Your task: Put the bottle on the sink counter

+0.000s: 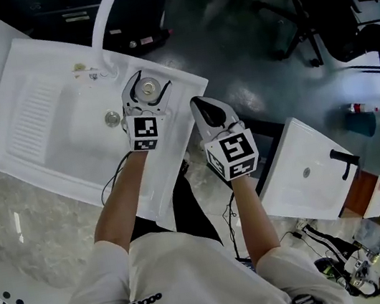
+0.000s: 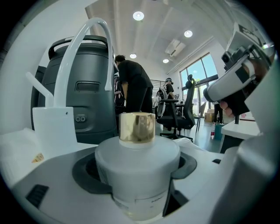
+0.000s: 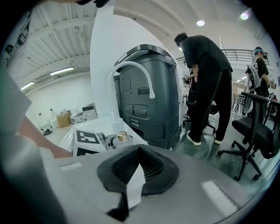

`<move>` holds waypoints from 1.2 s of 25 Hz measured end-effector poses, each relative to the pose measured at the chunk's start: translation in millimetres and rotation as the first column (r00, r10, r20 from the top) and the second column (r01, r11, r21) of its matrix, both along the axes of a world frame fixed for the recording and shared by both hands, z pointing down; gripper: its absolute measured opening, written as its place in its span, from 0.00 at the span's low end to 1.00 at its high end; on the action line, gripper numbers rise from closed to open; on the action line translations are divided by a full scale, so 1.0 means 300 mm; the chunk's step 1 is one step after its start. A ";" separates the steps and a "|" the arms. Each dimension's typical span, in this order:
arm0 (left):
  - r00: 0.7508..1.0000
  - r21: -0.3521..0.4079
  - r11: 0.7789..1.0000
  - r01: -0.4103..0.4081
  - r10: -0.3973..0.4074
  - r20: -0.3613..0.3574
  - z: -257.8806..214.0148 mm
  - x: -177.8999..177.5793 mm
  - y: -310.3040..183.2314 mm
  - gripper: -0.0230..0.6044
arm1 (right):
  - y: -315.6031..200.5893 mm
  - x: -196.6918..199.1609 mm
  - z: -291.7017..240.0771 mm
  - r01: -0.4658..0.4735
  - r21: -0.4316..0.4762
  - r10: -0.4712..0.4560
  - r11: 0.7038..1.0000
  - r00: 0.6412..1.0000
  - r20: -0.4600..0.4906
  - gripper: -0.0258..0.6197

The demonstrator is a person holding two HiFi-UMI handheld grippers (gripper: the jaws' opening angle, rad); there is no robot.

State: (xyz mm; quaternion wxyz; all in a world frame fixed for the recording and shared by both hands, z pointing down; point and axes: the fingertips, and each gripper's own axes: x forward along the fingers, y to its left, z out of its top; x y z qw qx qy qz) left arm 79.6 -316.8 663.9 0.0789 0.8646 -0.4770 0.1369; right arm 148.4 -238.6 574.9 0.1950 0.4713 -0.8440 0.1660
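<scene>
Left gripper (image 1: 145,90) clamps gold-capped white bottle (image 2: 138,168) near sink counter (image 1: 179,153) edge; right gripper (image 3: 139,152) closed, empty. Risk: a tilted release could topple it off the rim.

White bottle (image 2: 138,168), gold cap, upright, gripped, over sink counter (image 1: 174,125).

left hand-held gripper (image 2: 136,173) grips a white bottle (image 2: 138,159) with gold cap (image 2: 137,127).

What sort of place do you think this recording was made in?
Probably an office or lab workspace, not a real bathroom: a white sink unit, a second sink unit nearby, and an office chair on the open floor.
</scene>
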 end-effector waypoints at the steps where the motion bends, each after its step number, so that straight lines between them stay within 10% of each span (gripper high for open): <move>1: 1.000 0.001 1.000 0.002 -0.002 0.001 0.001 0.000 0.001 0.58 | 0.001 0.000 0.001 0.000 -0.001 0.000 1.000 1.000 0.000 0.05; 30: 0.999 -0.114 0.993 0.007 -0.001 0.051 0.036 0.000 -0.020 0.70 | 0.025 0.008 -0.012 -0.035 -0.024 0.035 0.999 0.999 0.023 0.05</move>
